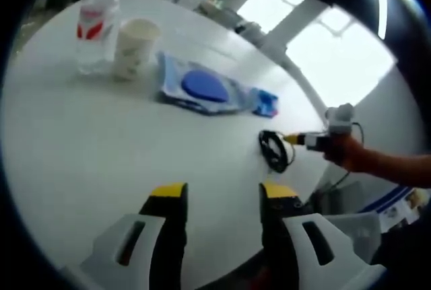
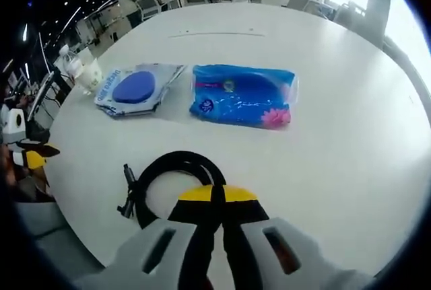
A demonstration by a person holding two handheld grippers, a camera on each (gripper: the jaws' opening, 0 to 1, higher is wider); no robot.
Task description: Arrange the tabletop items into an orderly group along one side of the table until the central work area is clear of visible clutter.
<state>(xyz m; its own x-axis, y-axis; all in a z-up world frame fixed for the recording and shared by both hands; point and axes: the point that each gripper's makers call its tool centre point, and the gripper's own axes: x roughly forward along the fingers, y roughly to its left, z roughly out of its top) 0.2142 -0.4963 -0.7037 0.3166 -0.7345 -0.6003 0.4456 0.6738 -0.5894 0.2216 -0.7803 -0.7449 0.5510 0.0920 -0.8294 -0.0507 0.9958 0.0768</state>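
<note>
Over white table (image 1: 81,155): left gripper (image 1: 222,199) jaws apart; right gripper (image 2: 217,199) clamped on black cable (image 2: 168,169).

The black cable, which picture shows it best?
The right gripper view: the coiled black cable lies close, right before the shut right gripper. In the left gripper view it is a small, far loop.

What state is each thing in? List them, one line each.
Left hand-held gripper: open, holding nothing.
Right hand-held gripper: shut on the cable.
Cable: coiled, flat on the table.
Bottle: upright.
Cup: upright beside the bottle.
Wipes pack: lying flat.
Blue-disc pack: lying flat.
</note>
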